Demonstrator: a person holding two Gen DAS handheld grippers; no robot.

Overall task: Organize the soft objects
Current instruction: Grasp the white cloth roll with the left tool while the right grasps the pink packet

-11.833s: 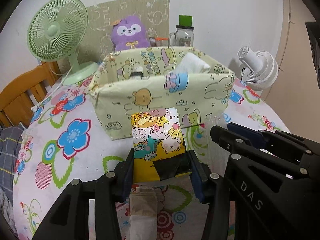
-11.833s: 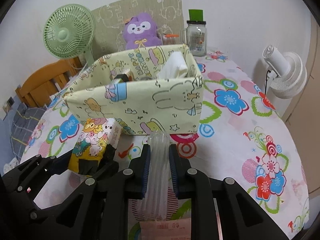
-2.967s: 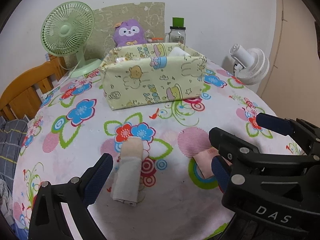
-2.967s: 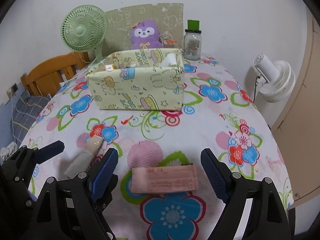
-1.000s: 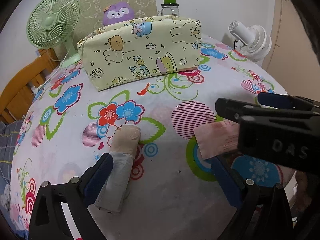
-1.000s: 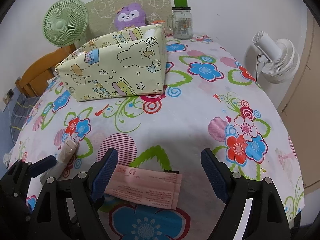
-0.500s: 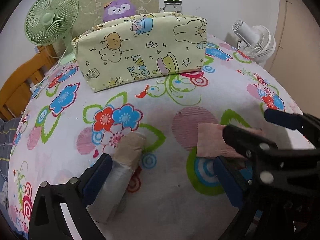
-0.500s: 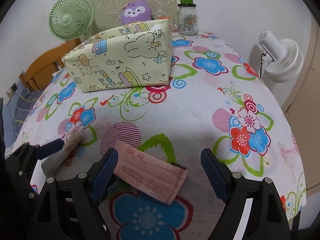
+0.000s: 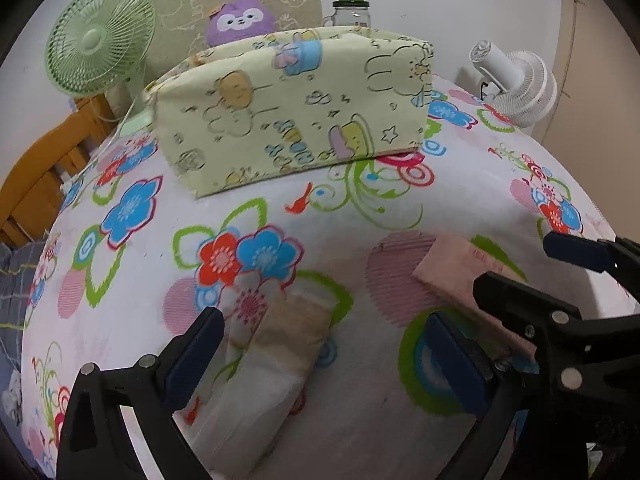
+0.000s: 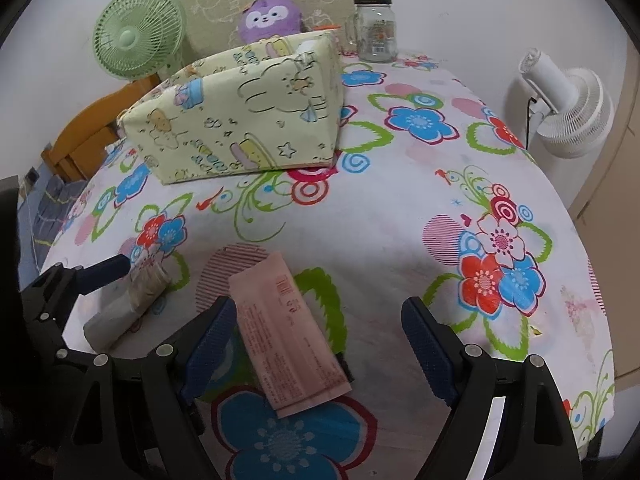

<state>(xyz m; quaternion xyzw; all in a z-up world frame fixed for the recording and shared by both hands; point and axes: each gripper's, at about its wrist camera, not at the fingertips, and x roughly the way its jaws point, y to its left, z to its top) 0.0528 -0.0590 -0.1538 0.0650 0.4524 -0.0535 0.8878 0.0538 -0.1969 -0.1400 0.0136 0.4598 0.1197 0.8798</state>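
A beige-and-white rolled soft pack (image 9: 272, 356) lies on the floral tablecloth between the wide-open jaws of my left gripper (image 9: 324, 352), nearer its left finger; it also shows in the right wrist view (image 10: 128, 304). A flat pink packet (image 10: 284, 332) lies between the open jaws of my right gripper (image 10: 320, 344), close to its left finger, and shows in the left wrist view (image 9: 452, 272). Both grippers are empty and low over the table. The yellow cartoon-print fabric bin (image 9: 288, 104) stands behind; its contents are hidden.
A green desk fan (image 9: 100, 44), a purple plush (image 9: 240, 20) and a glass jar with a green lid (image 9: 350, 4) stand at the back. A white fan (image 10: 568, 100) stands off the table's right edge. A wooden chair (image 9: 36, 176) is at left. The table edge curves close on the right.
Both grippers have moved forward and down over their items: the rolled pack now sits between the left jaws, the pink packet between the right jaws. The pink packet has turned in the right wrist view.
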